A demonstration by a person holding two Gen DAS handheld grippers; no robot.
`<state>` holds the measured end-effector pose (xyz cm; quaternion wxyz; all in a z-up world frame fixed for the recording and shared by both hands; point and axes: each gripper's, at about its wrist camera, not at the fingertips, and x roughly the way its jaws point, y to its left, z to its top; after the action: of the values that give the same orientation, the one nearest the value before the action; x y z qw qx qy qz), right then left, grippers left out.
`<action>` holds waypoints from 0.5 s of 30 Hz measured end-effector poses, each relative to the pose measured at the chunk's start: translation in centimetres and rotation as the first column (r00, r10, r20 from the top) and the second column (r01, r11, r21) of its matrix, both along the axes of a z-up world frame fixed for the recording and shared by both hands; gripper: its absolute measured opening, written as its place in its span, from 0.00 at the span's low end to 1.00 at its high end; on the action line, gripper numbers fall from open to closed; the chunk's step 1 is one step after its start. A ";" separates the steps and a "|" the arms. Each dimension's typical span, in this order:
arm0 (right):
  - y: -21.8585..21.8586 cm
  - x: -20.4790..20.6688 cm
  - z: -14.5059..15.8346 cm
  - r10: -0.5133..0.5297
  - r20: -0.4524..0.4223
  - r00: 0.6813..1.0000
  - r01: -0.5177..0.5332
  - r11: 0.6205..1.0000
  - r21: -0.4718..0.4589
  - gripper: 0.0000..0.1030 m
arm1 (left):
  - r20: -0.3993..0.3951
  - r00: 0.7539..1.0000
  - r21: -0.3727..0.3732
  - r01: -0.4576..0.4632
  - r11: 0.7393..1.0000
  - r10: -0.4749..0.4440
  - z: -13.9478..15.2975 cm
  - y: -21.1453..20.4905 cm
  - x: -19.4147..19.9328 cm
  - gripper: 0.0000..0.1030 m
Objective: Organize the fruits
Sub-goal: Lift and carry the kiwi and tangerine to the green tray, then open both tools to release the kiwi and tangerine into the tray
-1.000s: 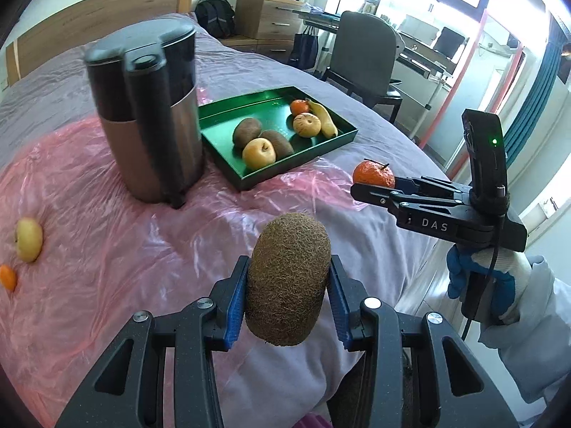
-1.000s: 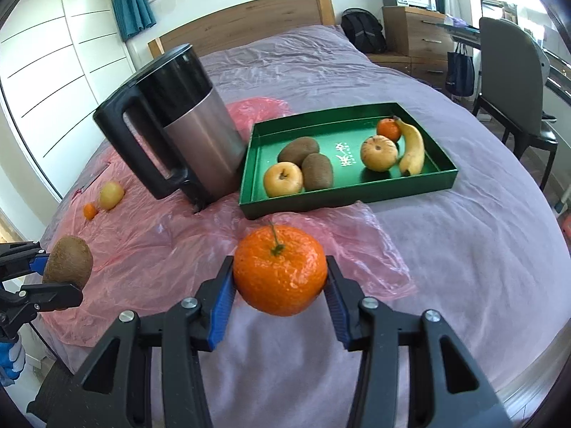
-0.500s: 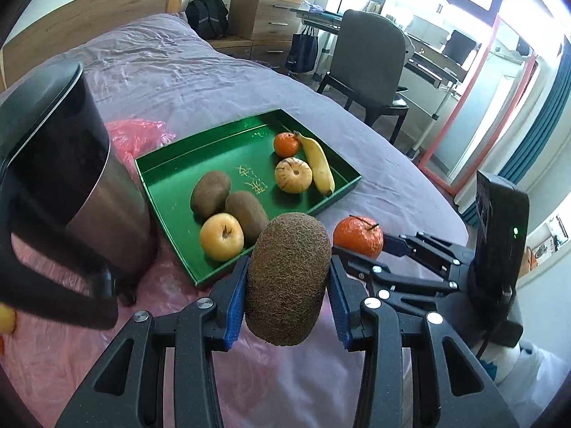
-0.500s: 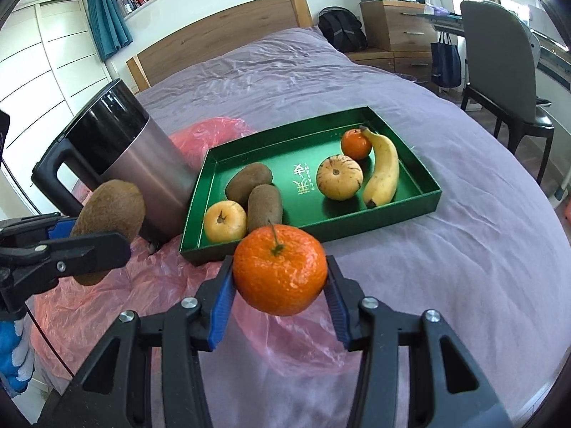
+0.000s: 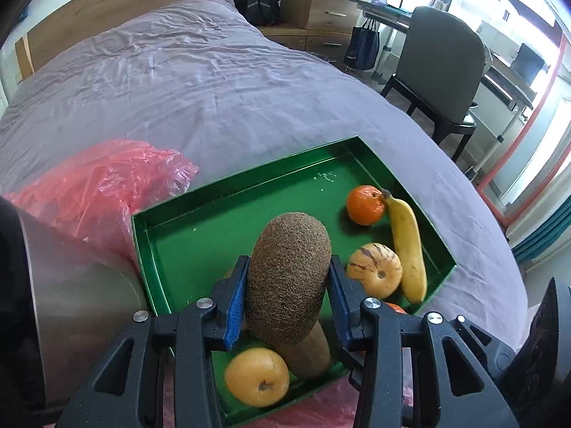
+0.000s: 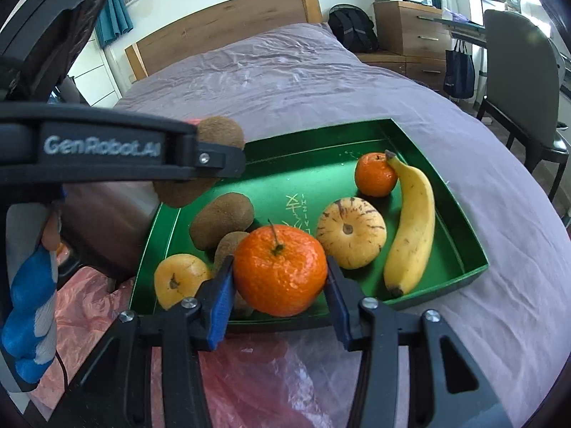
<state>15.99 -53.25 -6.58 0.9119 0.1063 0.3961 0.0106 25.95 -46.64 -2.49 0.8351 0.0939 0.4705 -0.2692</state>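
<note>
fuzzy brown skin fills the gap of my left claw (image 5: 287,297): it is clenched on a kiwi (image 5: 288,278), blue pads pressed to both flanks, the fruit standing on end. a second ago this kiwi hung out over the pink plastic with the kettle between me and the goal; now it sits right above the near end of the green tray (image 5: 249,182), so the carry is nearly over and what is left looks like a lowering and a release.

just under the claw lie a second kiwi (image 5: 310,353) and a yellow apple (image 5: 257,376), close together. ahead and to the right of the claw rest a striped pale melon (image 5: 374,274), a banana (image 5: 408,249) and a small tangerine (image 5: 364,204) touching the banana's stem end. the bare green floor ahead and to the left of the claw seems the safest place to set down, since dropping straight down would land on the fruit below.

my right claw (image 6: 279,290) is clenched on a larger tangerine (image 6: 280,269), stem up, and it too has closed in, from well short of the tray to just at its near wall. from there the left claw crosses in at the upper left with its kiwi.

beyond the tray: crumpled pink plastic (image 5: 100,185) to the left, the steel kettle (image 5: 82,306) hard by the left claw, and the purple bed cover (image 5: 214,82) under all.
</note>
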 end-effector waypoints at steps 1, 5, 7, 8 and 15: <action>0.0 0.4 -0.3 0.003 -0.005 1.000 -0.003 1.000 0.000 0.58 | 0.005 1.000 0.018 -0.001 1.000 0.001 -0.3 -0.4 0.3 0.36; -0.4 1.7 -1.8 0.002 -0.018 1.000 -0.002 1.000 0.016 0.58 | 0.023 1.000 0.087 -0.005 0.996 0.003 -1.9 -1.7 2.0 0.36; -0.6 1.8 -2.3 -0.005 -0.015 1.000 0.006 1.000 0.028 0.58 | 0.025 1.000 0.112 -0.002 0.994 -0.001 -2.7 -2.2 2.7 0.36; -0.8 1.9 -2.6 -0.015 -0.015 1.000 0.016 0.999 0.028 0.58 | 0.027 1.000 0.128 -0.003 0.992 -0.001 -3.2 -2.5 3.0 0.36; -0.9 1.9 -3.2 -0.020 -0.014 1.000 0.020 0.999 -0.027 0.59 | -0.003 1.000 0.162 -0.013 0.987 0.014 -5.8 -2.6 3.8 0.35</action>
<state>17.92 -54.11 -9.78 0.9106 0.0979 0.4014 -0.0048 29.78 -49.26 -8.30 0.8254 0.1578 0.4933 -0.2247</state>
